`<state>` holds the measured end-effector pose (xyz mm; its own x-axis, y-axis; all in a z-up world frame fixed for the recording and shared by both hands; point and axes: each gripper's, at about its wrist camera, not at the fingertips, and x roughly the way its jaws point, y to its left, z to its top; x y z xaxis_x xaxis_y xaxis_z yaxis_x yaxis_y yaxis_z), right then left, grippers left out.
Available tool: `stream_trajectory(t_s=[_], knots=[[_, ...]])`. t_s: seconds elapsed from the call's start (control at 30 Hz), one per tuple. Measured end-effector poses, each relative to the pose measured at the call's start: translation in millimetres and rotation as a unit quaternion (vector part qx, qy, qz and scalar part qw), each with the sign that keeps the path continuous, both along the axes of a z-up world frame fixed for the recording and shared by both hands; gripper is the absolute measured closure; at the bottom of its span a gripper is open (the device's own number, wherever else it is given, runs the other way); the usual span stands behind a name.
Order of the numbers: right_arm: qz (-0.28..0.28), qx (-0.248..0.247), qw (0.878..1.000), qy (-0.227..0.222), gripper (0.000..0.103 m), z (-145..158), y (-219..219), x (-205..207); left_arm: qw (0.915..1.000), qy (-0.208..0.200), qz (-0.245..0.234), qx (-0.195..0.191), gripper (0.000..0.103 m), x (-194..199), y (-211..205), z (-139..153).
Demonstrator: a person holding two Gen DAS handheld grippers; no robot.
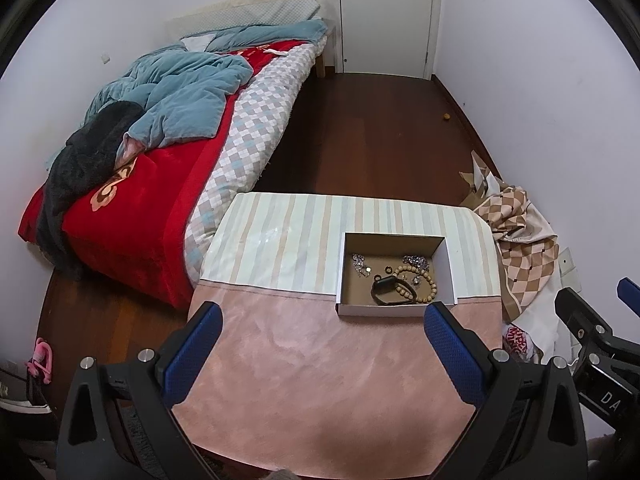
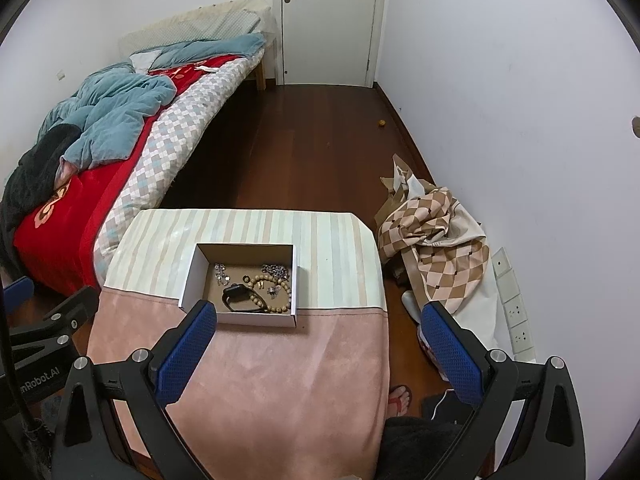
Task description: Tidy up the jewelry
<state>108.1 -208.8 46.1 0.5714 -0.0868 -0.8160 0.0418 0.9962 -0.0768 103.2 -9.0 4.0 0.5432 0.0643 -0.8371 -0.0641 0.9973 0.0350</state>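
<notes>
An open white cardboard box (image 1: 450, 268) (image 2: 192, 276) stands on the table (image 1: 304, 344) (image 2: 272, 360), where striped cloth meets pink cloth. Inside lie a black watch (image 1: 390, 290) (image 2: 238, 298), a wooden bead bracelet (image 1: 424, 284) (image 2: 276, 294), a small dark ring (image 1: 387, 269) (image 2: 245, 278) and silver chains (image 1: 360, 265) (image 2: 221, 274). My left gripper (image 1: 324, 316) is open and empty, held above the pink cloth in front of the box. My right gripper (image 2: 320, 314) is open and empty, held above the table's right front.
A bed (image 1: 168, 152) (image 2: 100, 140) with red and blue bedding stands left of the table. A checked cloth pile (image 1: 520, 248) (image 2: 440, 236) lies on the floor at right by the wall. A door (image 1: 386, 12) (image 2: 330, 20) is at the far end.
</notes>
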Motion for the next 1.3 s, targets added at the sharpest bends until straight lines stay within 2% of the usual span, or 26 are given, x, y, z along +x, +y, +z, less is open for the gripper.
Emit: stream_trajectory(t_s=[1.3], knots=[[-0.004,-0.003,1.000,0.013,0.000,-11.5,-4.5,-0.6,0.9999,0.010,-0.004,-0.002,0.000,-6.7,-2.9,-9.4]])
